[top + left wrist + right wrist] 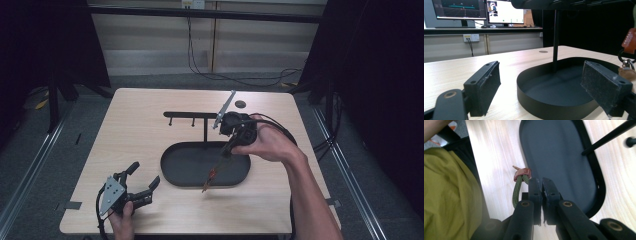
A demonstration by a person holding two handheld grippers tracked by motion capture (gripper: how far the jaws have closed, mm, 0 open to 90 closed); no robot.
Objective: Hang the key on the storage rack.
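Observation:
A black oval tray [167,170] lies mid-table, with a thin T-shaped stand [205,127] rising from its back; the crossbar carries small pegs. My right gripper [228,150] hangs over the tray's right half, pointing down, shut on a keychain [213,173] of green cord with a brown leather tab. In the right gripper view the jaws [541,180] are pressed together, and the keychain's cord [517,190] and tab [522,173] hang just left of them above the tray [599,187]. My left gripper [145,173] rests open near the front left corner, facing the tray [536,100].
A small dark disc [240,104] sits on the table behind the stand. The front edge of the table runs close to the left gripper. Past the table's far edge, monitors [481,10] stand on a bench. Cables trail over the floor behind the table.

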